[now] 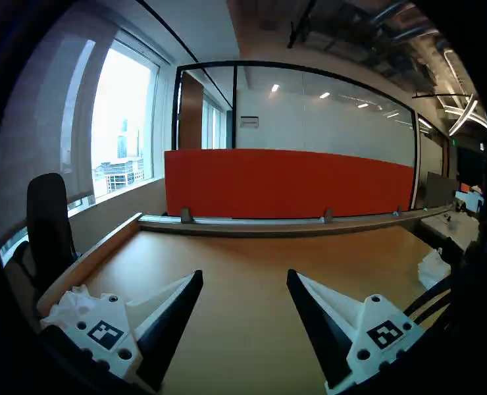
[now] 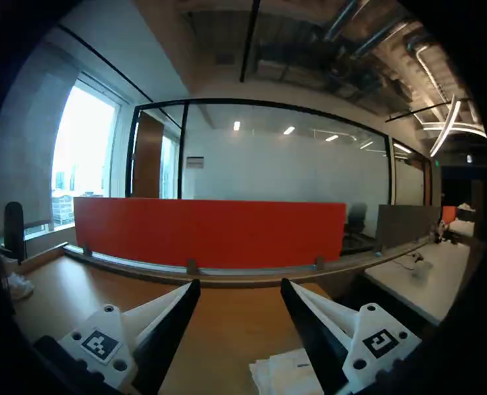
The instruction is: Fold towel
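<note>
In the left gripper view my left gripper point(image 1: 244, 275) stands open above a bare wooden desk point(image 1: 243, 283), nothing between its fingers. A white crumpled cloth point(image 1: 433, 266) lies at the desk's right edge. In the right gripper view my right gripper point(image 2: 240, 284) is open over the same desk point(image 2: 237, 322). A white folded towel point(image 2: 284, 372) lies on the desk low in that view, beside the right finger point(image 2: 312, 329) and partly hidden by it. Another small white cloth point(image 2: 20, 285) rests at the far left.
An orange divider panel point(image 1: 283, 182) stands along the back of the desk, behind a metal rail point(image 1: 270, 222). A black office chair point(image 1: 48, 227) is at the left by the window. A white desk point(image 2: 428, 276) adjoins on the right.
</note>
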